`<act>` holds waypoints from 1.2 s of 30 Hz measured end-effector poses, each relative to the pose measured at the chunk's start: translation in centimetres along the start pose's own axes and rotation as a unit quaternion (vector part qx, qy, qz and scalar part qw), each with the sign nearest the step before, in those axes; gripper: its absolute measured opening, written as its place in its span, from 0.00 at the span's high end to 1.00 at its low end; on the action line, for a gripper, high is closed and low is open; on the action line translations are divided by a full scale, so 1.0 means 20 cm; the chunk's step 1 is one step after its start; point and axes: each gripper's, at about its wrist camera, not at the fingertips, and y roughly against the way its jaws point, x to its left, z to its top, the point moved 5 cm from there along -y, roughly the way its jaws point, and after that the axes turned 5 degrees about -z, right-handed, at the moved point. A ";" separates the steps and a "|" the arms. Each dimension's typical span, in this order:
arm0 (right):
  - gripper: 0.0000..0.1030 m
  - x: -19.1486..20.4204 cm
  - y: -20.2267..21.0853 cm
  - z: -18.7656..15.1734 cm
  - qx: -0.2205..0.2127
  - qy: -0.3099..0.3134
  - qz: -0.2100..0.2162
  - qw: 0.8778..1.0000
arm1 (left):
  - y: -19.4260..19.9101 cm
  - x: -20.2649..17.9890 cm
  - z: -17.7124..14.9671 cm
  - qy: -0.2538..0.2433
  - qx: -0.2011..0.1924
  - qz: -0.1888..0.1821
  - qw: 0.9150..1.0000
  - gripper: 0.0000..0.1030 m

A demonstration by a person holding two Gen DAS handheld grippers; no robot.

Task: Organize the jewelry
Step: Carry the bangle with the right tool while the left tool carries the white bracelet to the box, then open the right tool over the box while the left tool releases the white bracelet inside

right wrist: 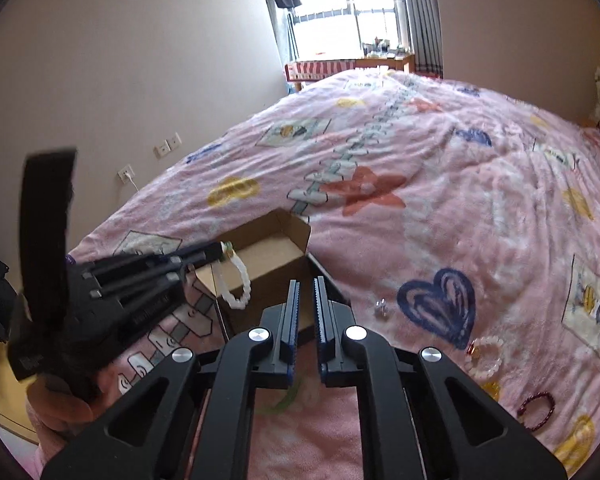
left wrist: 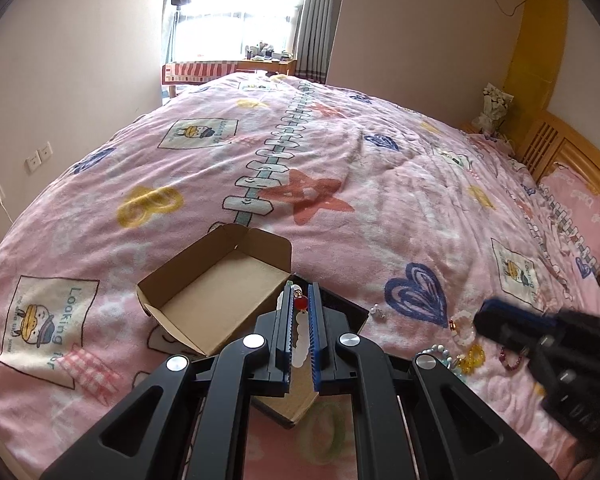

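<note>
An open cardboard box (left wrist: 220, 292) lies on the pink bedspread; it also shows in the right wrist view (right wrist: 272, 256). My left gripper (left wrist: 300, 292) is shut on a white bead bracelet (left wrist: 300, 340) with a red bead, held at the box's near right corner; the bracelet hangs from it in the right wrist view (right wrist: 236, 284). My right gripper (right wrist: 307, 284) has its jaws nearly closed with nothing between them, just right of the box. Loose jewelry lies to the right: a white bracelet (right wrist: 486, 356), a dark red bracelet (right wrist: 538, 410), a small earring (right wrist: 381, 306) and yellow beads (left wrist: 474, 358).
The box's dark lid (left wrist: 340, 312) lies under the grippers. A pink pillow (left wrist: 580, 208) and wooden headboard (left wrist: 556, 140) are at the right. A wall with sockets (left wrist: 38, 158) runs along the left. A desk (left wrist: 228, 70) stands by the far window.
</note>
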 end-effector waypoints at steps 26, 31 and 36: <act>0.91 0.12 -0.37 -0.44 0.016 0.036 -0.066 0.997 | 0.05 -0.01 0.01 -0.002 -0.011 -0.013 1.000 0.92; 0.90 0.09 -0.18 -0.18 -0.035 0.034 -0.082 0.995 | 0.05 0.00 0.01 0.001 -0.008 -0.012 1.000 0.92; 0.90 0.11 -0.18 0.06 -0.048 0.031 -0.091 0.994 | 0.04 0.00 0.00 -0.001 -0.005 -0.012 1.000 0.92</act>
